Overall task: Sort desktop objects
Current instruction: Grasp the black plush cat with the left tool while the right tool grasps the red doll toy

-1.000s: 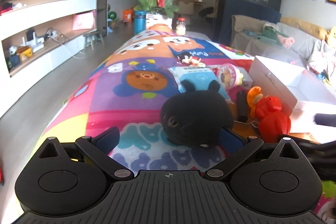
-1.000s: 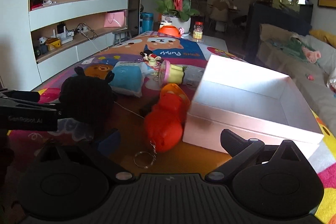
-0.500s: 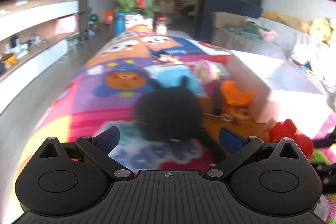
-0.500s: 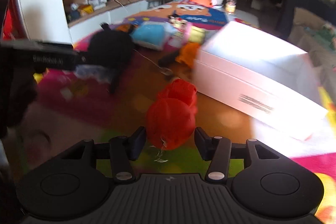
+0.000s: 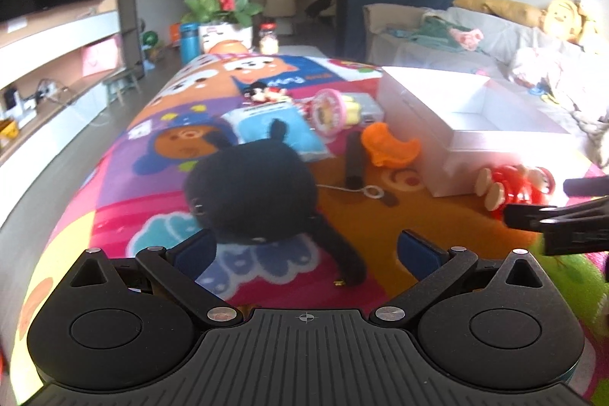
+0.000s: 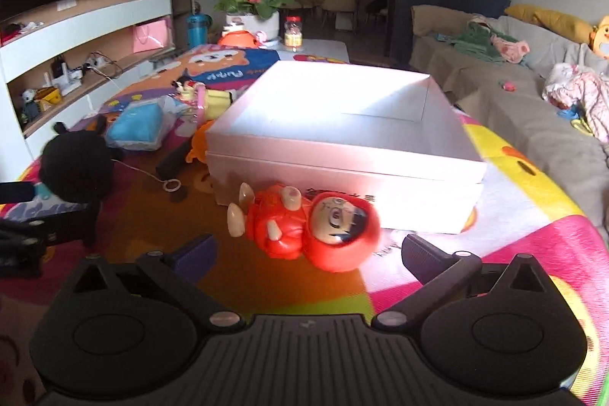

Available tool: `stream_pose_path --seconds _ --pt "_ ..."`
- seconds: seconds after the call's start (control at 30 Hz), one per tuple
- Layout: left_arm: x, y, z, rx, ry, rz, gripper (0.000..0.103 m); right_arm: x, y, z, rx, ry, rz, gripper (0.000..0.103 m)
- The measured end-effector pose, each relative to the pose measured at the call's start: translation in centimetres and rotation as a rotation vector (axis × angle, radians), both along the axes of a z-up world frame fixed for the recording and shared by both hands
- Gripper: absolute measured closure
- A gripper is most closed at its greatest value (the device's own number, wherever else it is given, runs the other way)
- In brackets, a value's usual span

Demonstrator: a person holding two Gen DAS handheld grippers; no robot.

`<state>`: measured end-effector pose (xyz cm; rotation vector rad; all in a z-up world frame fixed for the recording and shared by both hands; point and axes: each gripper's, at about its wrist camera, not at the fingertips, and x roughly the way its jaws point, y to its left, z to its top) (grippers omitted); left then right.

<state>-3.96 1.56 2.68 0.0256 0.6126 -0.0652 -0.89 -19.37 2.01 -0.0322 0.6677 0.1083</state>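
A black plush toy [image 5: 251,189] lies on the colourful tablecloth just ahead of my open left gripper [image 5: 306,250]; it also shows in the right wrist view [image 6: 76,166]. A red doll figure [image 6: 312,229] lies on its side in front of the open white box [image 6: 342,139], just ahead of my open right gripper [image 6: 308,253], not held. The doll [image 5: 514,183] and box [image 5: 468,124] show at the right in the left wrist view. An orange toy [image 5: 388,145], a black stick [image 5: 354,155], a blue packet [image 5: 278,130] and a pink-yellow toy [image 5: 331,109] lie mid-table.
A small figurine [image 5: 266,94] lies farther back. A flower pot [image 5: 224,10], a blue bottle [image 5: 189,40] and a jar [image 5: 268,40] stand at the far end. A sofa [image 6: 533,94] runs along the right, shelves [image 6: 76,44] along the left.
My right gripper held the red doll half a second ago; now its jaws are open and the doll lies on the table by the box. The left gripper shifted slightly.
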Motion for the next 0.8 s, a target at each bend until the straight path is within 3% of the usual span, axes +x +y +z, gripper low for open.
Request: stream_pose_path --seconds 0.07,0.13,0.27,0.43,0.53,0.6,0.67,0.8 --pt "0.0 0.7 0.3 -0.002 -0.005 0.039 0.0 1.6 0.2 -0.7 0.01 0.006 -0.01 0.0" --pt "0.3 1.2 0.6 -0.007 -0.01 0.079 0.0 1.9 0.5 -0.7 -0.003 0.005 -0.005 0.009" --pt "2.3 1.8 0.5 -0.031 0.002 0.146 0.0 0.7 0.4 -0.2 0.032 0.022 0.06 0.009" --pt "5.9 0.9 -0.9 0.041 0.023 0.195 0.0 -2.3 0.2 0.6 0.014 0.015 0.116 0.009" --pt "6.5 0.6 -1.3 0.074 0.018 0.197 0.0 -3.9 -0.4 1.1 0.01 0.018 0.129 0.009" --pt "6.2 0.4 -1.2 0.1 0.007 0.182 0.01 -4.5 -0.9 1.4 0.007 0.024 0.132 0.009" --pt "5.7 0.3 -1.1 0.113 0.011 0.166 0.01 -4.9 -1.1 1.6 0.006 0.032 0.138 0.009" --pt "2.9 -0.5 -0.3 0.163 -0.01 0.059 0.011 -6.0 -1.5 2.6 -0.022 0.016 0.179 0.009"
